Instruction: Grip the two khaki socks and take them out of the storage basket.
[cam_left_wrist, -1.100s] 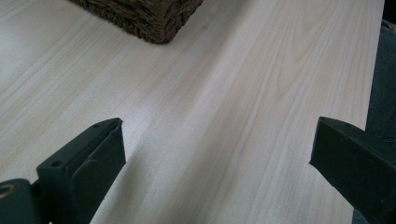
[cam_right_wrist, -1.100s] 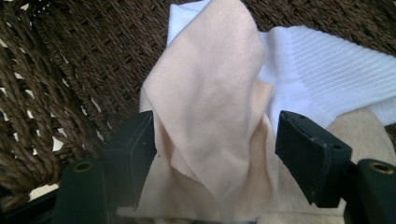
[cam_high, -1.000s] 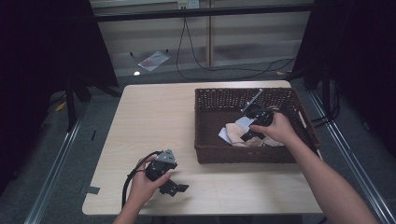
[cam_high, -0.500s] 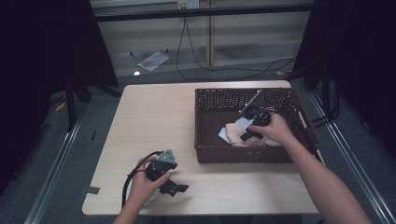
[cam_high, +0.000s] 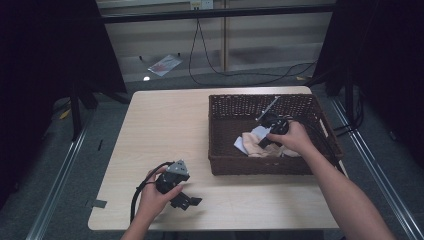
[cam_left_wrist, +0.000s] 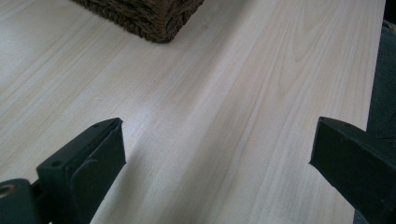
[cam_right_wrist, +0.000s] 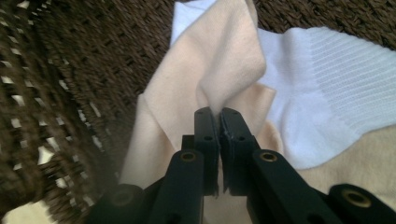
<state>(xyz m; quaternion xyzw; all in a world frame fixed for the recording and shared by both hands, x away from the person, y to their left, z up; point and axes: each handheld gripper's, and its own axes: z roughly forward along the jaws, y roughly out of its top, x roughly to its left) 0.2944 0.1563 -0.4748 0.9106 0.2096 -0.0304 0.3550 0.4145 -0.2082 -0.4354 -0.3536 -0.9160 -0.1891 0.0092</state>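
A brown wicker basket (cam_high: 216, 131) stands on the right half of the table. Inside it lie a beige cloth (cam_right_wrist: 224, 60) and a white ribbed sock (cam_right_wrist: 327, 93). My right gripper (cam_right_wrist: 219, 114) reaches down into the basket; its jaws have just been closing and now pinch a raised fold of the beige cloth. From above, the right gripper (cam_high: 265, 141) sits over the beige cloth (cam_high: 256, 149). My left gripper (cam_high: 192, 202) rests on the table near the front edge. In its own view the left gripper (cam_left_wrist: 217, 154) is open over bare wood, with nothing between the jaws.
The light wooden table (cam_high: 165, 125) has bare room to the left of the basket. A corner of the basket (cam_left_wrist: 144, 16) lies ahead of the left gripper. A cable (cam_high: 142, 187) loops from the left gripper. Dark stands and floor cables surround the table.
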